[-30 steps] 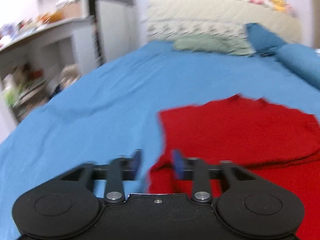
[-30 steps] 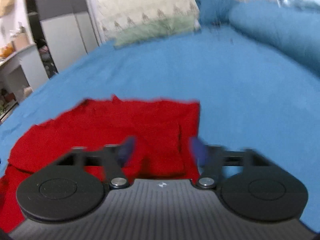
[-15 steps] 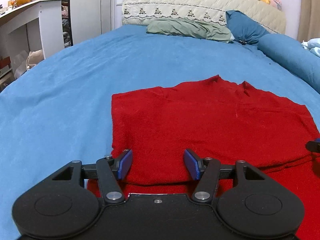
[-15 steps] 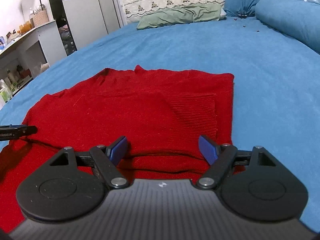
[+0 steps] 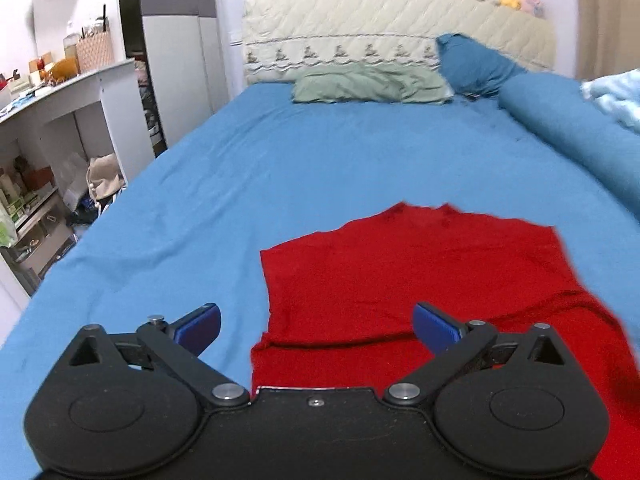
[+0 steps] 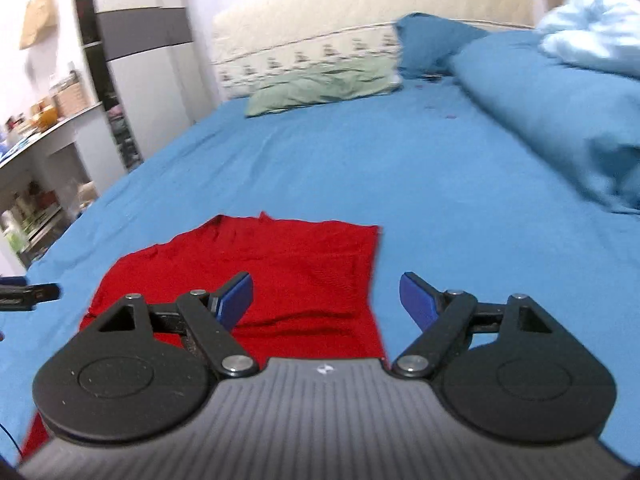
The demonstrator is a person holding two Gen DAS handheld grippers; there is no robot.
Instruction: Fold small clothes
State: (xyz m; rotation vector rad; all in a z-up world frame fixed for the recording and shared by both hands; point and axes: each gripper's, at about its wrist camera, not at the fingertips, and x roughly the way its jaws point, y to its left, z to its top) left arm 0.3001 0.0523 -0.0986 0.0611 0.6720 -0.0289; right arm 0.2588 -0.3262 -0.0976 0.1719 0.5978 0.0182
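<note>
Both claws above folded red sweater [image 5: 404, 276]

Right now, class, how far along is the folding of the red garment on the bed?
Done: the red garment lies on the blue sheet with one layer already folded over, its edge showing across the near part. In hand: nothing; the left gripper has its jaws opening with no cloth pinched, and the right gripper is open above it. Left: probably further folds to make it compact.
</note>
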